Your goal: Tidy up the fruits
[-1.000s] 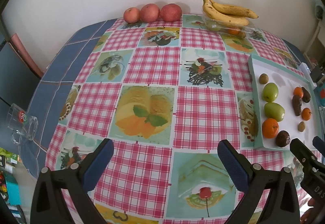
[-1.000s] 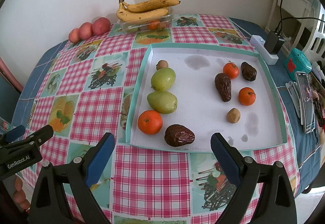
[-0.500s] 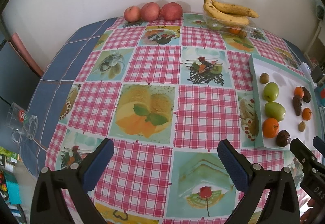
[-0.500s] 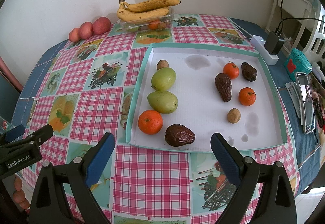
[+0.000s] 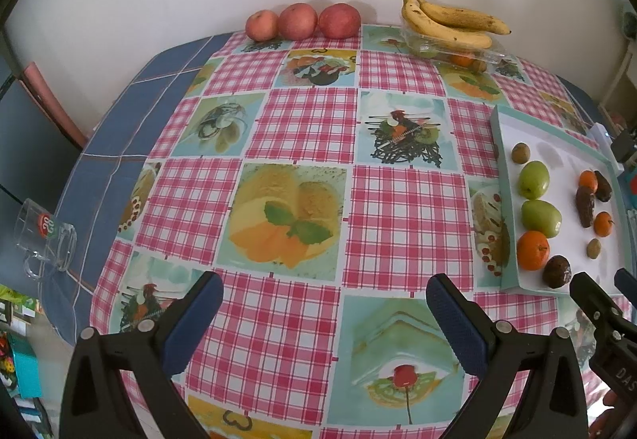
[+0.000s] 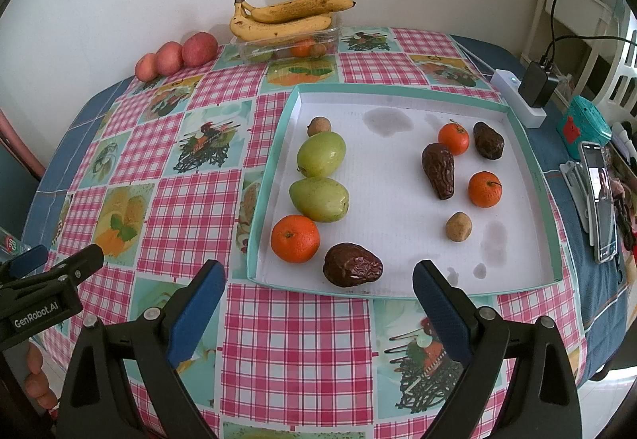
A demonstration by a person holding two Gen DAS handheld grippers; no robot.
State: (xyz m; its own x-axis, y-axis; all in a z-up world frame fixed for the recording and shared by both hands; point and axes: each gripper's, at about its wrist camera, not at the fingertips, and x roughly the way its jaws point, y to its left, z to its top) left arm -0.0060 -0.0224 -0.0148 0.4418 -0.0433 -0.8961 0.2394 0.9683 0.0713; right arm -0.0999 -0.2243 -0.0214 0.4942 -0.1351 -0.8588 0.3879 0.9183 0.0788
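Hovering wide open and empty, the right tool [image 6: 318,303] is facing the wrinkled dark fruit [image 6: 352,270] at the tray's [image 6: 398,90] lower edge, and should be straddling it squarely before closing gently.

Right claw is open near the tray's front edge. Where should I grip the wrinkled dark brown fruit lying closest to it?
Grip the wrinkled dark brown fruit across its narrower middle, coming from above with the right claw. It lies flat with its long axis roughly left to right, and the orange tangerine sits close on its left.
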